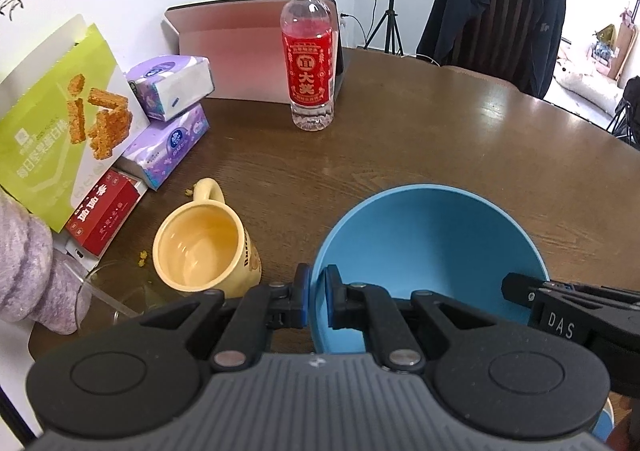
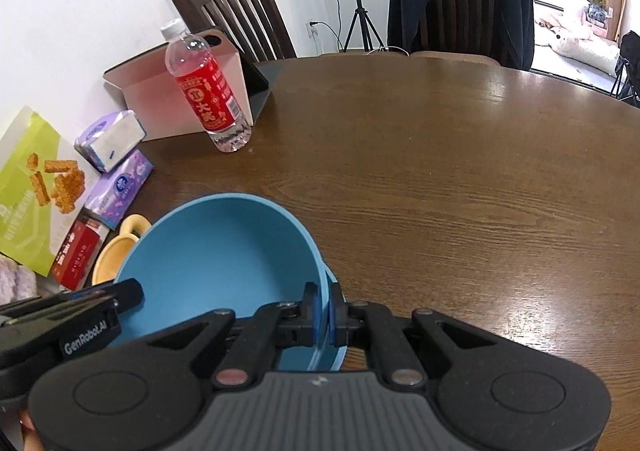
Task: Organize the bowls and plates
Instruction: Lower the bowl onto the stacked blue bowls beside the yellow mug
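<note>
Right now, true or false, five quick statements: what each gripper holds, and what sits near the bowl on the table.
1. Both grippers, left gripper and right gripper, clamp the rim of the blue round bowl. True.
2. The yellow ceramic mug lies on its side. False: it stands upright beside the bowl.
3. The clear plastic bottle with a red label has its white cap on. True.
4. The bowl holds food. False: it is empty.
5. The round brown wooden table is covered by a cloth. False: bare wood.
</note>
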